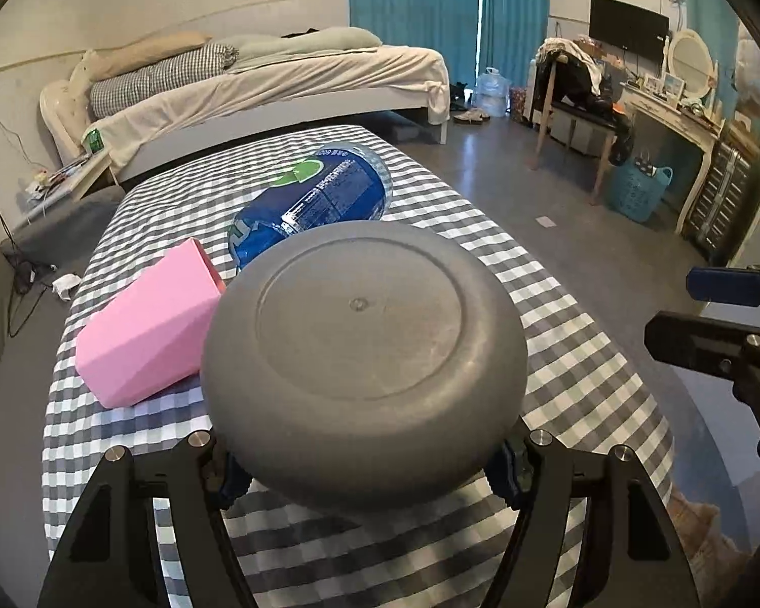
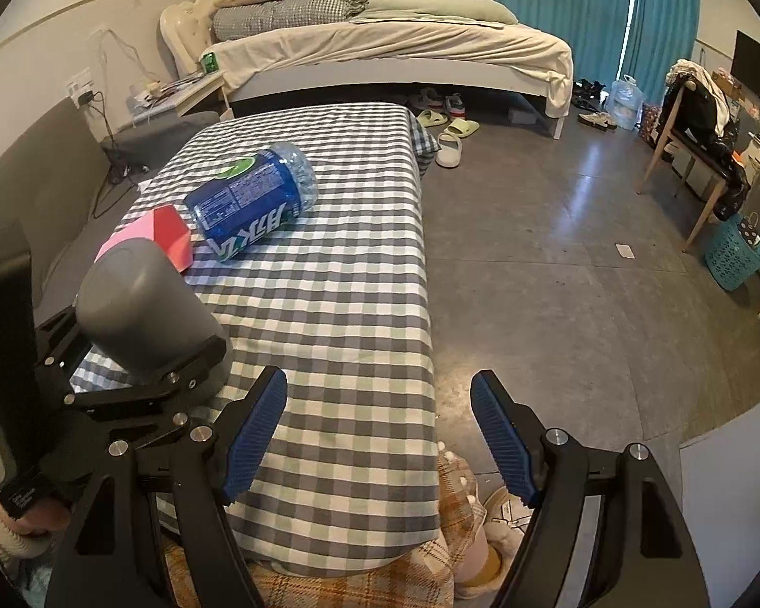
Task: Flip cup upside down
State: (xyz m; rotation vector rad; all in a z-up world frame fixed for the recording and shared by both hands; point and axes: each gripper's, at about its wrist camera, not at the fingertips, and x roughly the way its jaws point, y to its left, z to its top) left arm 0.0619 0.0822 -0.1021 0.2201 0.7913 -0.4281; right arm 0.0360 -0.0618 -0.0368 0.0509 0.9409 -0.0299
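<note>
My left gripper (image 1: 367,471) is shut on a grey cup (image 1: 365,349) and holds it tilted above the checked table (image 1: 557,395), its round base facing the left wrist camera. The right wrist view shows the grey cup (image 2: 147,309) at the left, held in the left gripper (image 2: 147,380) with its base pointing up and away. My right gripper (image 2: 377,435) is open and empty over the table's near right edge; part of it shows at the right of the left wrist view (image 1: 724,324).
A pink box (image 1: 147,324) lies on its side left of the cup, and a blue-labelled plastic bottle (image 2: 253,197) lies behind it. Past the table's right edge (image 2: 425,273) is bare floor. A bed, chair and blue basket (image 2: 737,253) stand further off.
</note>
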